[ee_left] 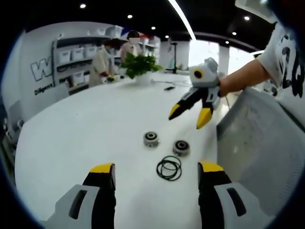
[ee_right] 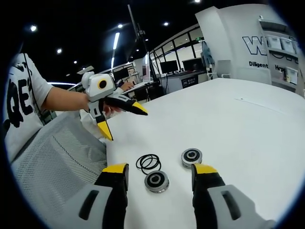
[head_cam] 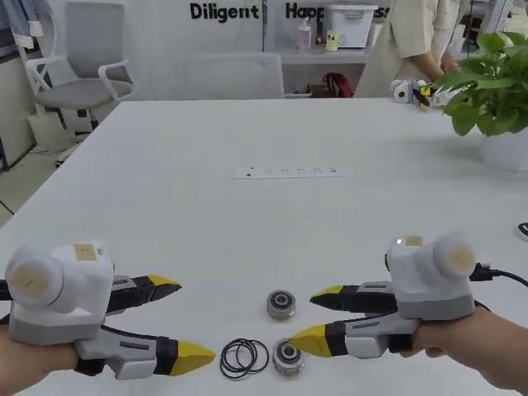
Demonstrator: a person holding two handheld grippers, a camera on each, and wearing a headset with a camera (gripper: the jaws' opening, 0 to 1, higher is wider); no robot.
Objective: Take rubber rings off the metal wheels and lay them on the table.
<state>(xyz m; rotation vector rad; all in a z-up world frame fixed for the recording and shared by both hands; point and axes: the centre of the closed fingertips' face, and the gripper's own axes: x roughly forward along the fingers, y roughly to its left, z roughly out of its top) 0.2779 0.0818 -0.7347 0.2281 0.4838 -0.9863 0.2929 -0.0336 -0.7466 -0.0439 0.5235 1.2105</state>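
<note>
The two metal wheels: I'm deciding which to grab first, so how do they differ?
The near wheel lies right beside the loose black rings; the far wheel sits apart from them. The near wheel is just off the right gripper's lower tip; the far wheel lies a little left of its upper tip. Both lie flat on the table, untouched, similar in size. Whether either wears a ring is too small to tell.

Wheels and rubber rings (head_cam: 243, 357) at the near edge of the table (head_cam: 247, 132)
Left gripper (head_cam: 194, 322) and right gripper (head_cam: 302, 318) flank them, jaws parted; rings just beside the nearer wheel (head_cam: 287, 356), farther wheel (head_cam: 281, 304) apart.
</note>
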